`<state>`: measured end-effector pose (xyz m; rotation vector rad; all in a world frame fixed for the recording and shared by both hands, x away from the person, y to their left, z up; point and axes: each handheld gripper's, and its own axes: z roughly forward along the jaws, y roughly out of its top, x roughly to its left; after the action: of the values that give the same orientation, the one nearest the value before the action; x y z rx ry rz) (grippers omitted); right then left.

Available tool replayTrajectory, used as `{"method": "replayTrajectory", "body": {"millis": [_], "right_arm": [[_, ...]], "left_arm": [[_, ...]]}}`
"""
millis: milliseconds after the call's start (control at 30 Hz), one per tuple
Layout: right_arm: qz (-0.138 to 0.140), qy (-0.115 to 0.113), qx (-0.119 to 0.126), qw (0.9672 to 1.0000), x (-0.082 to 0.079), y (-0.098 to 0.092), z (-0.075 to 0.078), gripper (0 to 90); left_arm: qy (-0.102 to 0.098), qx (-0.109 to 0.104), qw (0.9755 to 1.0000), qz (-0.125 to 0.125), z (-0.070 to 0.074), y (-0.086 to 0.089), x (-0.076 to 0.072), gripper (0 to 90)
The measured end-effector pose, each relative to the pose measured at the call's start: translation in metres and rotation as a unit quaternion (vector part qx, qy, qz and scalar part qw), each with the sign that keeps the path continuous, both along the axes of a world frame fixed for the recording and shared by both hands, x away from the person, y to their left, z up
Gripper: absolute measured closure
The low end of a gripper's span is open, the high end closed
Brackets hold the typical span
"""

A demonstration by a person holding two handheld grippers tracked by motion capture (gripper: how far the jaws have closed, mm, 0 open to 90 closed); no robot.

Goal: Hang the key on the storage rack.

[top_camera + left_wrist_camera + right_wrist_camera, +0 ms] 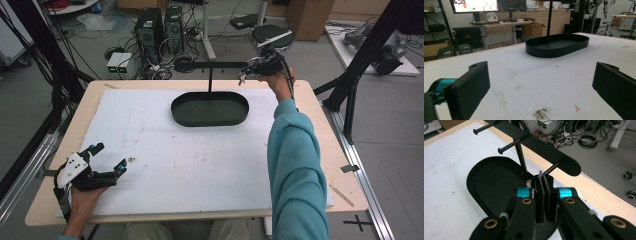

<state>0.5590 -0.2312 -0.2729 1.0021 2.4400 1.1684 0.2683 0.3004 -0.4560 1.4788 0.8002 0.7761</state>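
Note:
A black oval tray (210, 124) lies at the back middle of the white board (165, 165). From its far side rises a thin post bearing a black crossbar (220, 64) with three pegs (511, 146). My right gripper (246, 73) is held up at the bar's right end. Its jaws (542, 178) are pressed together just below the end peg (554, 167), and a thin dark sliver (540, 173) sticks out between the pads; I cannot tell what it is. My left gripper (110, 156) rests near the front left corner, open and empty, facing the tray (556, 51) across the board (529, 82).
The board covers a wooden table (330, 130) and has small brown stains (541, 113). On the floor behind are computer towers (150, 27), cables and a stool (270, 35). Black frame struts (360, 65) stand off the right edge.

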Motion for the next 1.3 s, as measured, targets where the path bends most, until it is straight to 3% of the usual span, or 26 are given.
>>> {"method": "replayTrajectory", "body": {"millis": [533,733,867,1000,1033,1100,1200,1300], "right_arm": [[-0.002,-0.016,-0.001,0.9999,0.006,0.001,-0.004,88.1],[-0.003,-0.024,0.010,0.9997,0.006,-0.002,-0.003,89.4],[-0.011,-0.027,0.019,0.9994,0.005,-0.004,-0.002,84.1],[-0.023,-0.045,0.029,0.9983,-0.002,-0.005,0.003,62.1],[-0.026,-0.044,0.033,0.9982,-0.004,-0.005,0.005,53.4],[-0.039,-0.047,0.042,0.9973,-0.010,-0.006,0.010,20.7],[-0.043,-0.053,0.046,0.9966,-0.024,-0.007,0.017,0.3],[-0.025,-0.068,0.061,0.9955,-0.049,-0.011,0.026,0.5]], "left_arm": [[0.000,0.001,1.0000,0.001,0.000,0.000,0.000,1.7],[0.001,0.002,1.0000,0.001,0.000,0.000,0.000,1.7],[0.000,0.000,1.0000,0.001,0.000,-0.001,0.000,1.7],[0.001,0.000,1.0000,0.001,0.000,0.000,0.000,1.7],[0.001,0.001,1.0000,0.001,0.000,0.000,0.000,1.7],[0.001,0.000,1.0000,0.001,0.000,0.000,0.000,1.7],[0.001,0.002,1.0000,0.001,0.000,-0.001,0.000,1.7],[0.002,0.001,1.0000,0.001,0.000,0.000,0.001,1.7]]}}
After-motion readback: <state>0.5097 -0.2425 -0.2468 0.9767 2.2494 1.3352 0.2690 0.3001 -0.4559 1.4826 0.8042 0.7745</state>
